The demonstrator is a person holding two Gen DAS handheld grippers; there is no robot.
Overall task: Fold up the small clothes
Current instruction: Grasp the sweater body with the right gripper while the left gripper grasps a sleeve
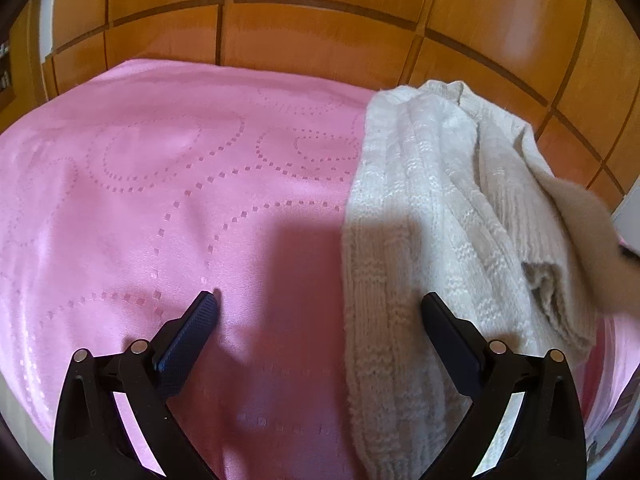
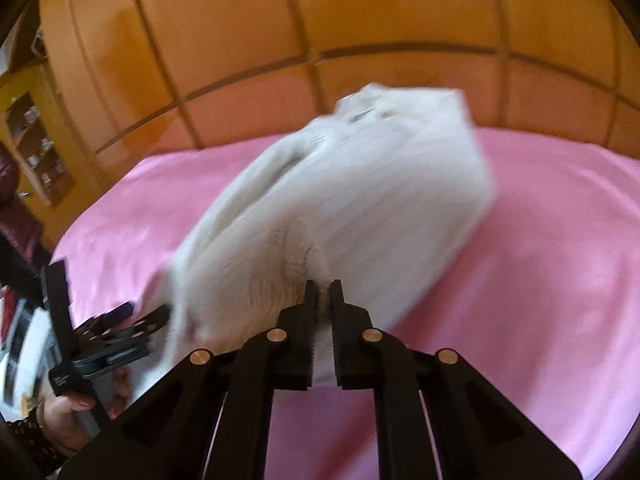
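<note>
A cream knitted sweater point(image 1: 432, 208) lies on the pink cloth point(image 1: 160, 184), at the right in the left wrist view. My left gripper point(image 1: 320, 300) is open and empty, low over the cloth, its right finger point(image 1: 448, 336) over the sweater's left edge. In the right wrist view my right gripper point(image 2: 323, 286) is shut on a fold of the sweater point(image 2: 360, 184) and holds it lifted above the pink cloth point(image 2: 540, 240); the garment is blurred. The left gripper point(image 2: 132, 316) shows at the left of that view.
A wooden panelled headboard point(image 1: 320, 28) stands behind the pink surface. A wooden shelf unit point(image 2: 36, 140) and a dark red garment point(image 2: 12, 200) are at the far left in the right wrist view. The cloth's front edge is near both grippers.
</note>
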